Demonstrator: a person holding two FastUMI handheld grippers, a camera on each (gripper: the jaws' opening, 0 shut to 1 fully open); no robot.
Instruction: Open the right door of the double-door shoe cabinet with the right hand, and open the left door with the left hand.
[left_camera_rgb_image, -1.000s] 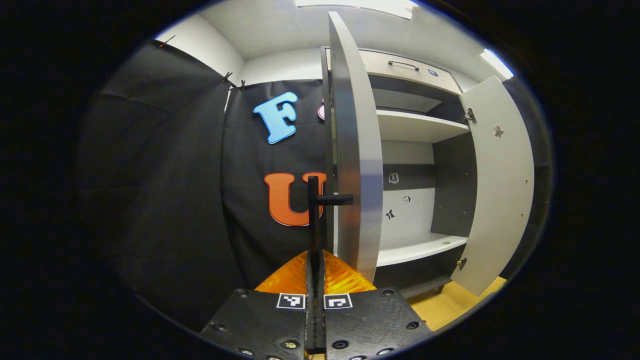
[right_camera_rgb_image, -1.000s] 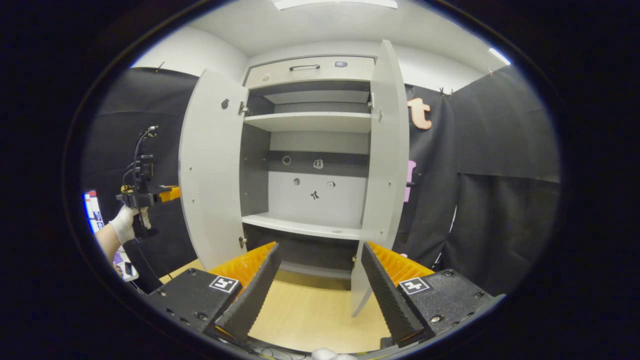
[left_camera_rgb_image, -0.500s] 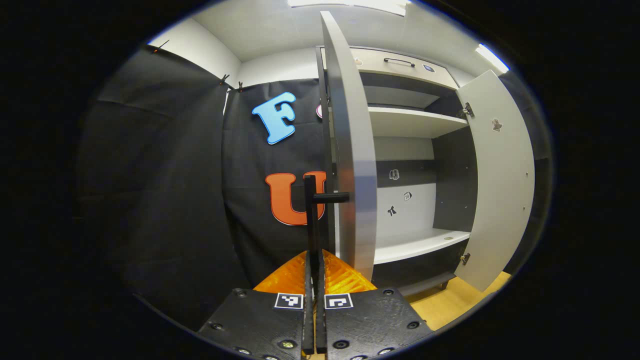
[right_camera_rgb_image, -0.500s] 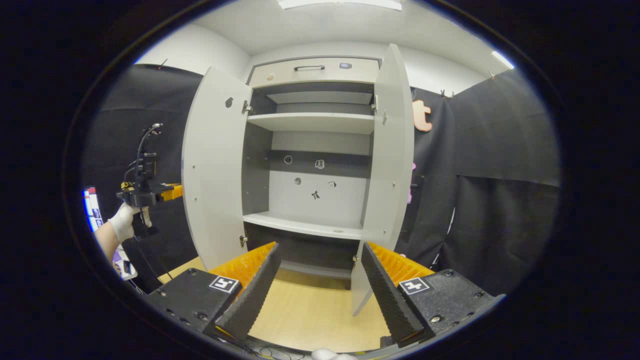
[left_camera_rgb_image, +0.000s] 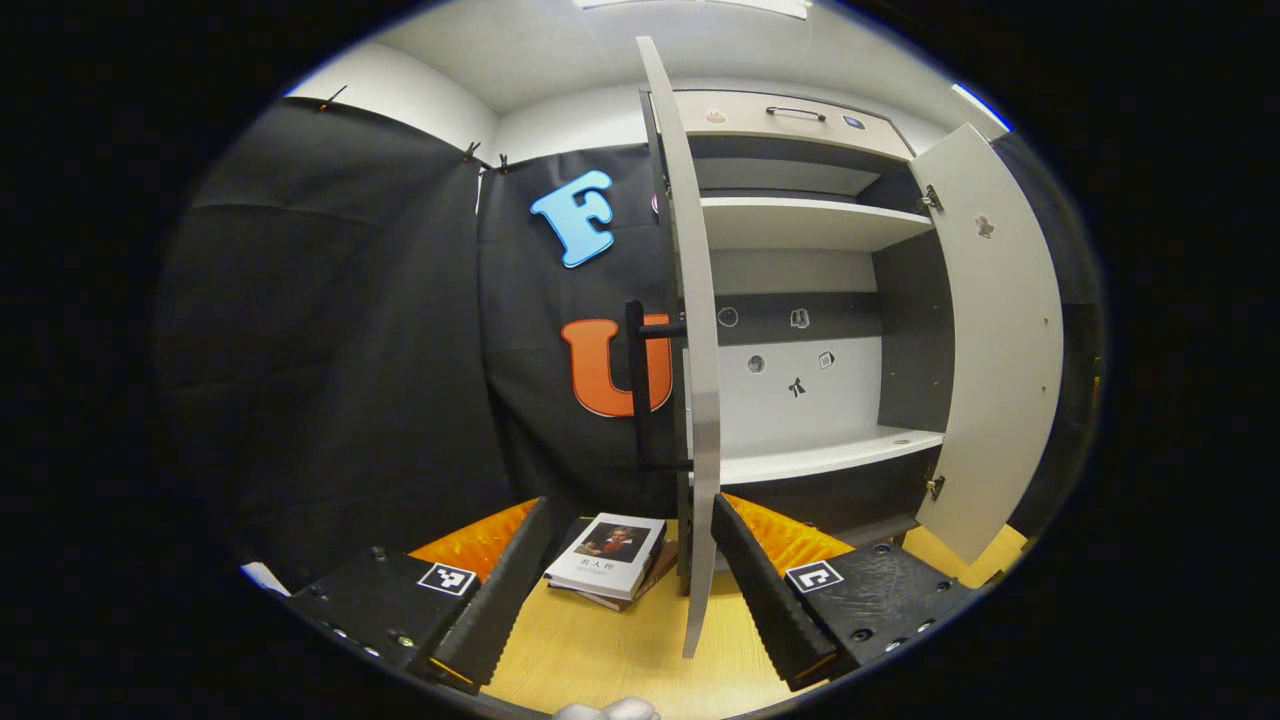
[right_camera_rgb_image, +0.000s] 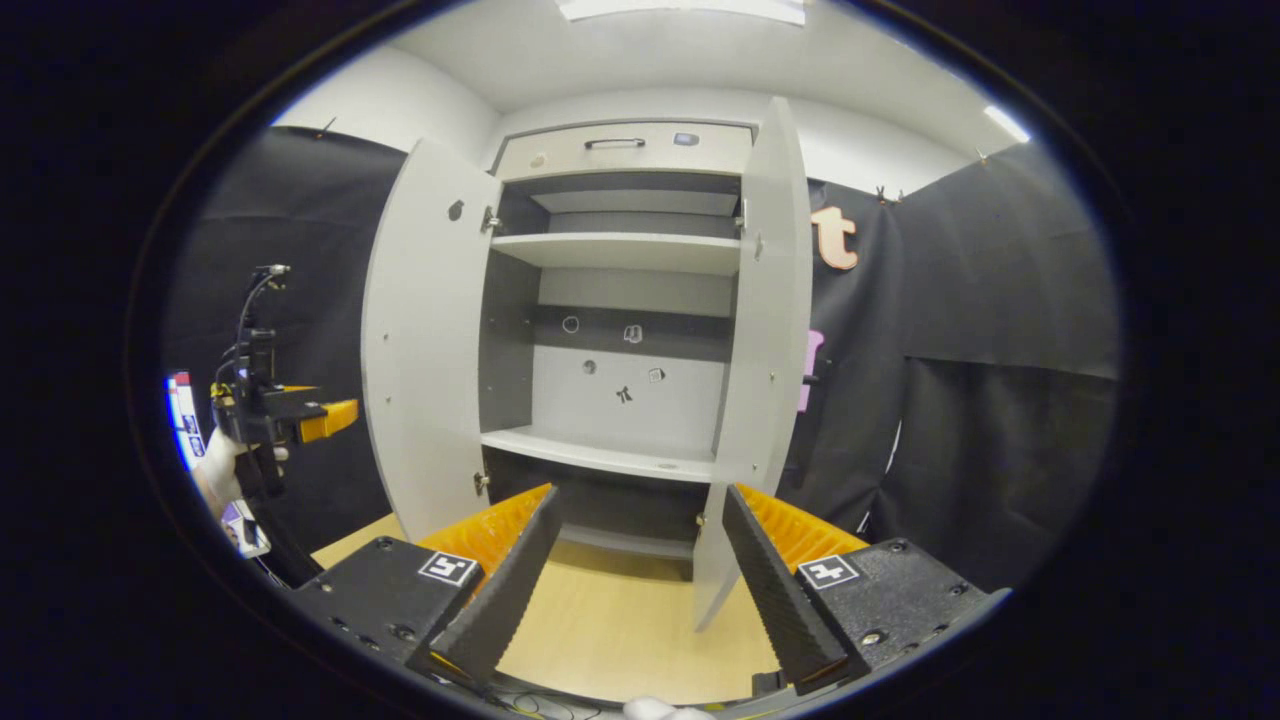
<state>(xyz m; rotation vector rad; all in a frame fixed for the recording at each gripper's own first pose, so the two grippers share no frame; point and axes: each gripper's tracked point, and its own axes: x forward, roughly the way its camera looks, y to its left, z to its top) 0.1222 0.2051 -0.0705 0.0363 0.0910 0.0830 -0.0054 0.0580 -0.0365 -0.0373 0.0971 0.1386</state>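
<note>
Now the shoe cabinet (right_camera_rgb_image: 620, 300) is standing with left door (left_camera_rgb_image: 697, 350) and right door (right_camera_rgb_image: 765, 300) swung wide; these stiff, hinged panels are likely best pulled by the handle (left_camera_rgb_image: 640, 385). Left gripper (left_camera_rgb_image: 625, 590) and right gripper (right_camera_rgb_image: 635, 575) are hovering spread, pinching nothing.

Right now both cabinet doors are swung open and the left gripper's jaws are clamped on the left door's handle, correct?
Not quite. Both doors are open, but the left gripper is not clamped on the handle: in the left gripper view its jaws stand spread apart, short of the left door. The right door stands open in the right gripper view.
</note>
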